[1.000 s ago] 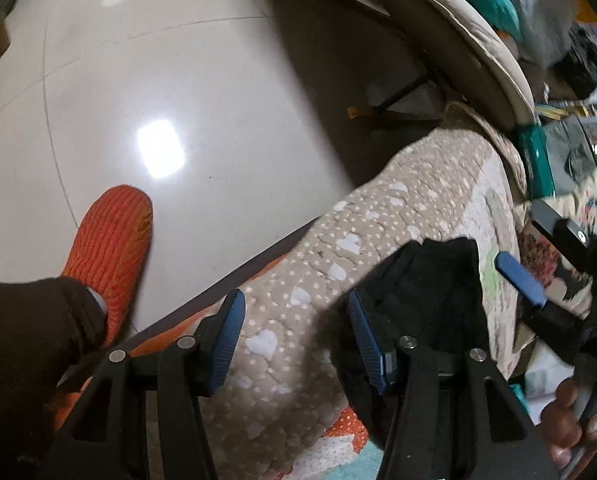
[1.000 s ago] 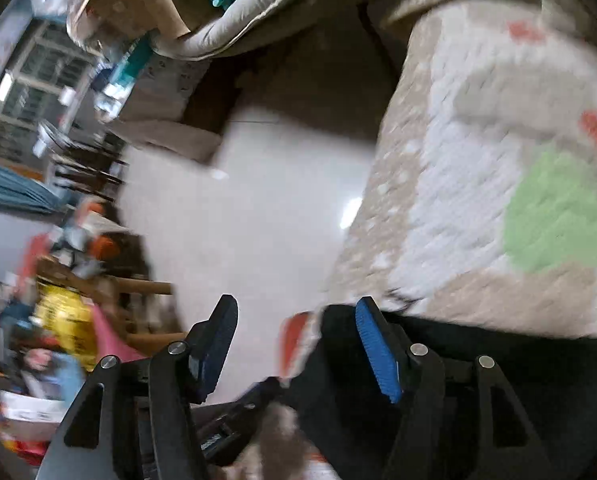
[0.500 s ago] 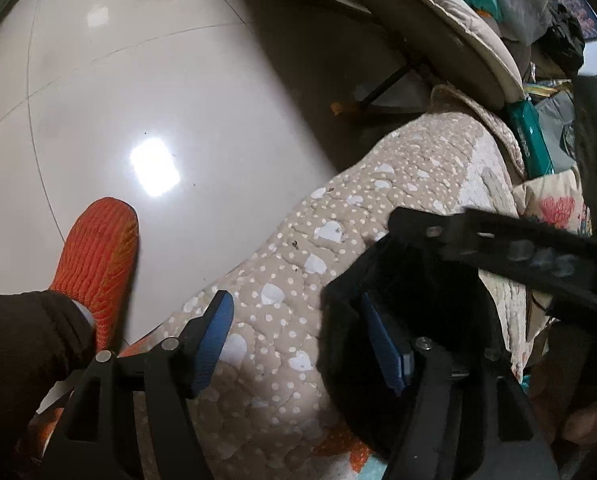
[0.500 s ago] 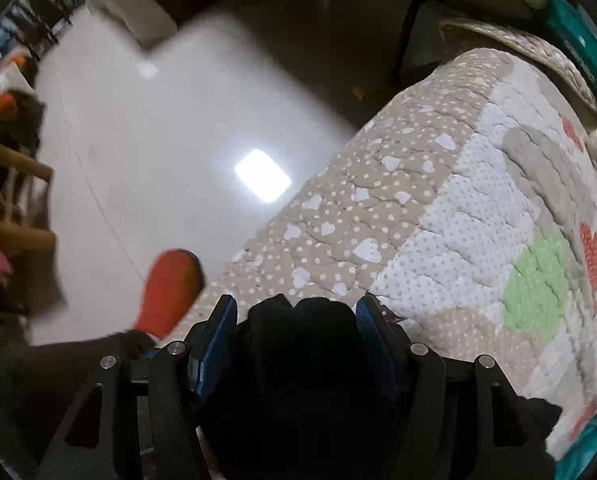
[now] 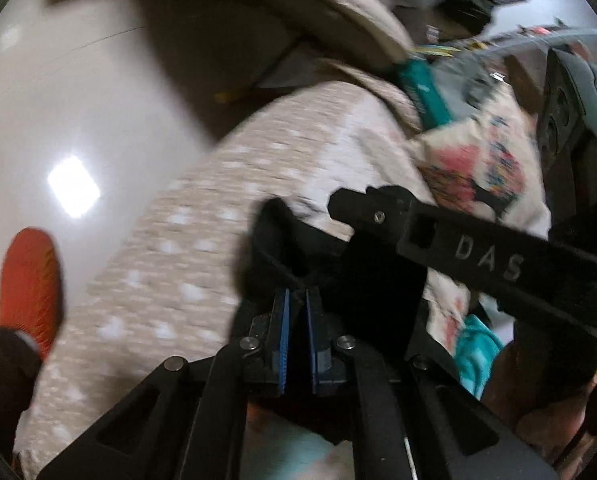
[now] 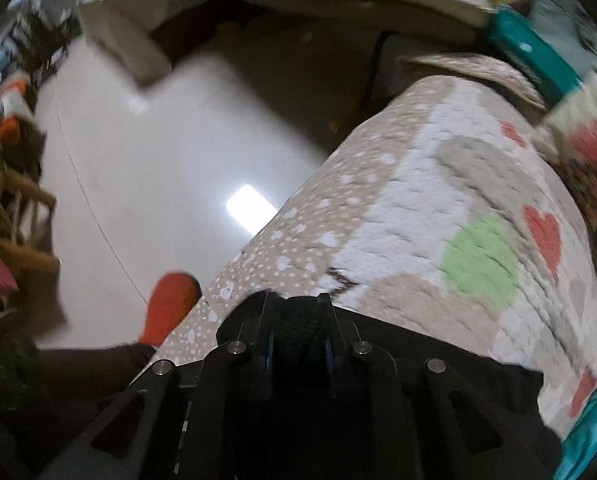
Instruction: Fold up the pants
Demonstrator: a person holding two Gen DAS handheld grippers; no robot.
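Note:
Black pants (image 5: 374, 280) lie bunched on a beige quilt with white hearts (image 5: 170, 264). My left gripper (image 5: 297, 300) is shut on a fold of the pants, its blue pads nearly touching. The right gripper's black arm marked DAS (image 5: 486, 258) crosses the left wrist view just above the pants. In the right wrist view my right gripper (image 6: 298, 320) is shut on a thick bunch of the black pants (image 6: 438, 344), which spread to the right along the quilt (image 6: 438, 200). Both views are blurred.
A glossy white tile floor (image 5: 58, 100) lies left of the quilt edge. A foot in an orange slipper (image 5: 30, 284) stands on it, also seen in the right wrist view (image 6: 170, 304). A flowered pillow (image 5: 478, 160) and padded cushion (image 5: 338, 12) lie behind.
Both grippers went from open to shut on the pants. The right gripper swung over beside the left one, and both views shifted across the quilt.

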